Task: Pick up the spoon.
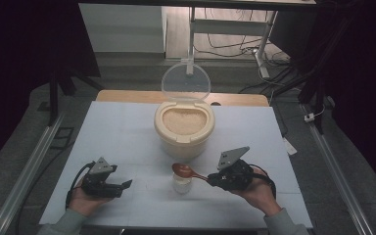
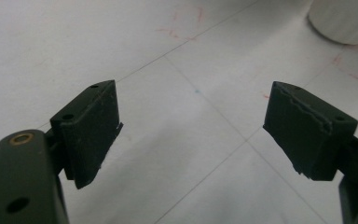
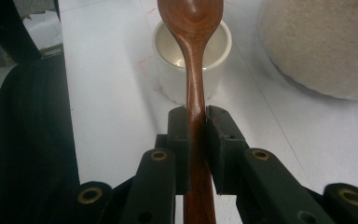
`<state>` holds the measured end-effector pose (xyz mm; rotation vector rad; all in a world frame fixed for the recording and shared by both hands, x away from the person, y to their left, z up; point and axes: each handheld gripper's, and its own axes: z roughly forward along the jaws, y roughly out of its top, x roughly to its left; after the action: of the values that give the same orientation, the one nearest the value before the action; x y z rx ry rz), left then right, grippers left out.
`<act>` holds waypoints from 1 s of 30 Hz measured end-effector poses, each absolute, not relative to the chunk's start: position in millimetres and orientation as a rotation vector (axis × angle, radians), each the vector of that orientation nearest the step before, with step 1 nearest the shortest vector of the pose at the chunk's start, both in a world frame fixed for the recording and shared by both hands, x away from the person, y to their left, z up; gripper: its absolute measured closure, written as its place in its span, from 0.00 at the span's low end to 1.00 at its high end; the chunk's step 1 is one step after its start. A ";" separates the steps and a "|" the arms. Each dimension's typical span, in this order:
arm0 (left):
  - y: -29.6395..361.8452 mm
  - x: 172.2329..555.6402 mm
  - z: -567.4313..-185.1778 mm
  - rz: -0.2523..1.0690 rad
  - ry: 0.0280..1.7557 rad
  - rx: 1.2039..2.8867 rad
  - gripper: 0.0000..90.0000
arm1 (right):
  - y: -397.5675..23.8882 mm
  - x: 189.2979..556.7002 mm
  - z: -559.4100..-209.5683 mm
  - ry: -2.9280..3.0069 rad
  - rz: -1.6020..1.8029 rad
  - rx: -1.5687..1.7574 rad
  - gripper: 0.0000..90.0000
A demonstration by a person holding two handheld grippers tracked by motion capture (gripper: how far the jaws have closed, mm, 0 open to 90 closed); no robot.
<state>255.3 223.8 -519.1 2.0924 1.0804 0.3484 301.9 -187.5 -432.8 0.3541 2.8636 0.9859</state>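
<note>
Right gripper (image 3: 196, 122) clamps brown wooden spoon (image 3: 193, 56) by handle, bowl over small white ceramic cup (image 3: 168, 70); left gripper (image 2: 191, 135) wide, holding nothing.

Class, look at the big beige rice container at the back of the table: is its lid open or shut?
Open. The clear round lid stands upright behind the beige rice container, exposing the rice inside.

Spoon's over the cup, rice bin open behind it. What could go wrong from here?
1. The right hand-held gripper clamps the wooden spoon far down its thin handle, so the bowl might pivot or slip under load.
2. The small white cup stands free; the left hand-held gripper is open and away from it, so a nudge could tip it.
3. The cup's mouth is narrow, so rice from the rice bin may spill onto the table.
</note>
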 end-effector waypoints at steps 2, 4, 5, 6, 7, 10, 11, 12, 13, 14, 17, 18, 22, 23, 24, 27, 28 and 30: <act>223.3 255.3 -518.5 0.347 1.077 2.094 0.20 | -187.1 301.9 -432.4 2.860 0.996 0.350 0.88; 222.2 255.8 -517.3 0.339 1.075 2.092 0.20 | -187.4 302.1 -431.7 2.856 1.002 0.343 0.88; 221.3 255.9 -516.2 0.336 1.075 2.089 0.20 | -187.8 302.0 -431.5 2.854 1.003 0.342 0.88; 220.1 256.1 -514.3 0.331 1.068 2.087 0.20 | -187.8 302.0 -431.5 2.854 1.003 0.342 0.88; 216.0 255.8 -508.0 0.320 1.041 2.089 0.20 | -188.3 302.0 -431.3 2.852 1.000 0.343 0.88; 209.2 255.2 -498.9 0.300 0.991 2.092 0.21 | -188.6 302.0 -431.3 2.852 1.004 0.338 0.88; 200.2 254.8 -488.2 0.282 0.939 2.092 0.21 | -188.1 302.0 -431.7 2.847 1.008 0.336 0.88; 195.2 254.6 -482.5 0.276 0.911 2.092 0.21 | -187.3 301.9 -432.0 2.846 1.008 0.333 0.88; 190.1 254.5 -476.7 0.271 0.882 2.096 0.21 | -186.4 301.7 -432.0 2.845 1.000 0.330 0.88; 184.9 254.5 -471.0 0.263 0.855 2.096 0.21 | -185.3 301.5 -432.0 2.847 0.999 0.327 0.88; 169.6 255.1 -456.7 0.260 0.790 2.110 0.21 | -181.7 300.6 -432.2 2.848 0.990 0.305 0.88; 169.6 255.1 -456.7 0.260 0.790 2.110 0.21 | -180.4 300.2 -432.2 2.847 0.985 0.299 0.88; 147.9 259.2 -440.5 0.266 0.714 2.139 0.21 | -176.2 298.9 -432.1 2.846 0.978 0.281 0.88; 147.9 259.2 -440.5 0.266 0.714 2.139 0.21 | -175.2 298.8 -431.9 2.847 0.973 0.275 0.88; 143.8 260.5 -437.9 0.265 0.701 2.147 0.21 | -174.2 298.4 -432.1 2.844 0.971 0.273 0.88; 126.0 264.7 -429.5 0.260 0.645 2.176 0.22 | -171.4 297.5 -432.9 2.846 0.961 0.262 0.88; 126.0 264.7 -429.5 0.260 0.645 2.176 0.22 | -170.7 297.4 -433.3 2.847 0.960 0.256 0.88; 117.0 267.6 -427.4 0.254 0.621 2.203 0.23 | -169.0 297.3 -434.0 2.852 0.952 0.249 0.88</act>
<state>267.6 117.0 -427.4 2.2028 0.6208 0.2543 297.3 -169.0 -434.0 0.2488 2.8525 0.9523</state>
